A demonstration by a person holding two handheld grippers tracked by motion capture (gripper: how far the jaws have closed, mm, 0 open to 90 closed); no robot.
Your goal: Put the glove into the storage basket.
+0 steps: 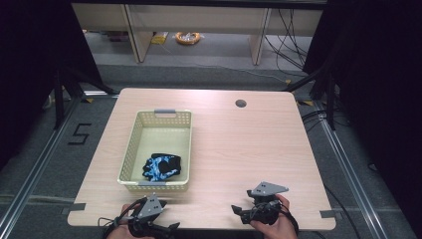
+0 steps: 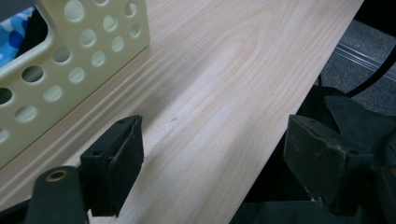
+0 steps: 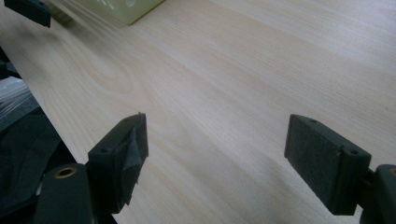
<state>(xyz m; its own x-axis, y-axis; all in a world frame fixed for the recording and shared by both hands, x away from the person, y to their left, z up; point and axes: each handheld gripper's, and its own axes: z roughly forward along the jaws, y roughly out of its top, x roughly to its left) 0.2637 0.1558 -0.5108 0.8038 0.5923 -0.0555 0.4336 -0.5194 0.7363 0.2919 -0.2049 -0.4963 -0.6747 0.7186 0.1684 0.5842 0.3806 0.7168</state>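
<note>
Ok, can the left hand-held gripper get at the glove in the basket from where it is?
Probably yes. The left hand-held gripper sits open just outside the basket's near wall, and the glove lies uncovered at that near end. The wall blocks a straight push, so it would have to go over the rim.

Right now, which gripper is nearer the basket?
Left. The left gripper sits at the table's near edge just in front of the basket, apart from it, open. The right gripper is farther off to the basket's right, also at the near edge, open.
</note>
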